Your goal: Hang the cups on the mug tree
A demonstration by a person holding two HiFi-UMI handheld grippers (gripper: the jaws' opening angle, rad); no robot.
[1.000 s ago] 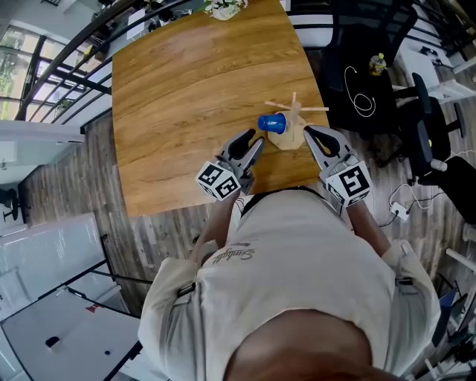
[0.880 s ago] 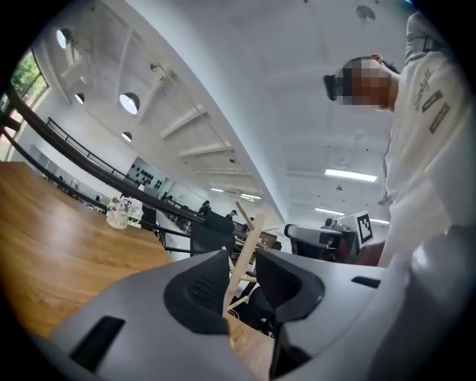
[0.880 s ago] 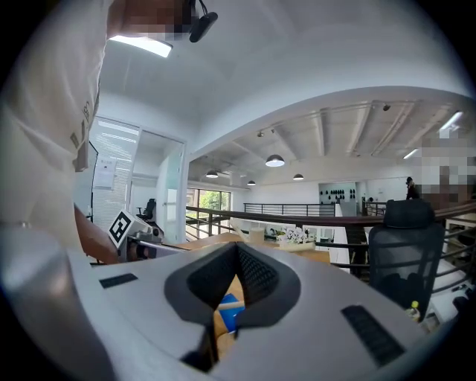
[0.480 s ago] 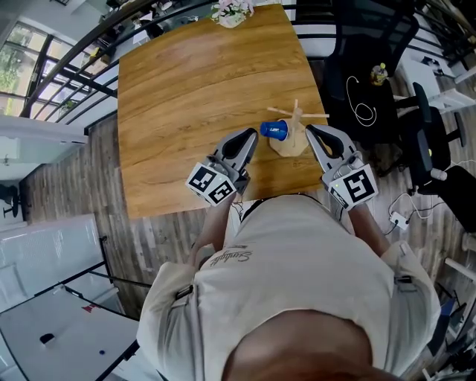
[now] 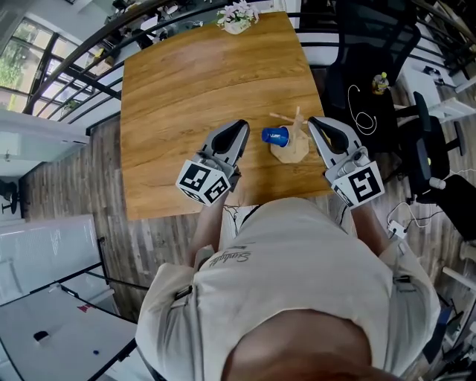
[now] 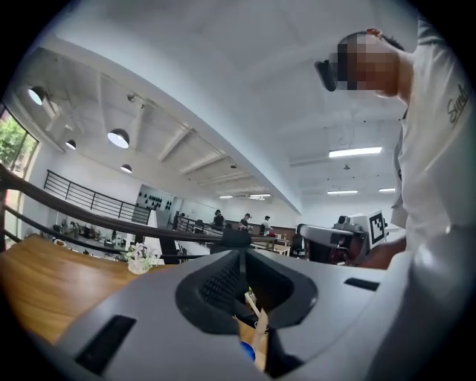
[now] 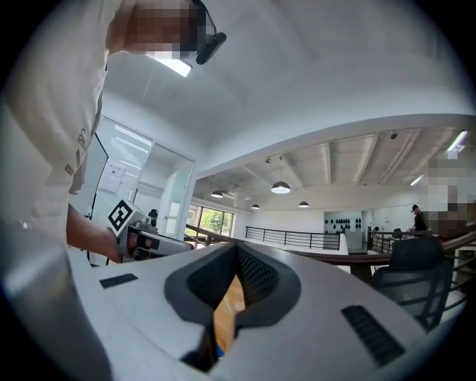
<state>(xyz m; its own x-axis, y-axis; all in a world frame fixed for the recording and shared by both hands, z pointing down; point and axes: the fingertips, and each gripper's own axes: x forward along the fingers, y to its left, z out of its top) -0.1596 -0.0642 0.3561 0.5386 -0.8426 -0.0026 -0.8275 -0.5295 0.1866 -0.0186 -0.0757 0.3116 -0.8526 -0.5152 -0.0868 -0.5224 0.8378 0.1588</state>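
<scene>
blue cup [image 5: 275,135] on the mug tree [image 5: 292,146], a tool pressed together on either side

the cup is small and bright blue, lying sideways at a peg on the left of the pale wooden mug tree, clear of the tabletop; the tree stands near the near right edge of the wooden table [image 5: 186,82]; the left tool [image 5: 239,130] is just left of the cup, jaws pressed together on nothing; the right tool [image 5: 318,123] is just right of the tree, jaws likewise together and empty; a flower pot [image 5: 236,16] stands at the far edge; a black chair [image 5: 357,67] is beside the table on the right
</scene>
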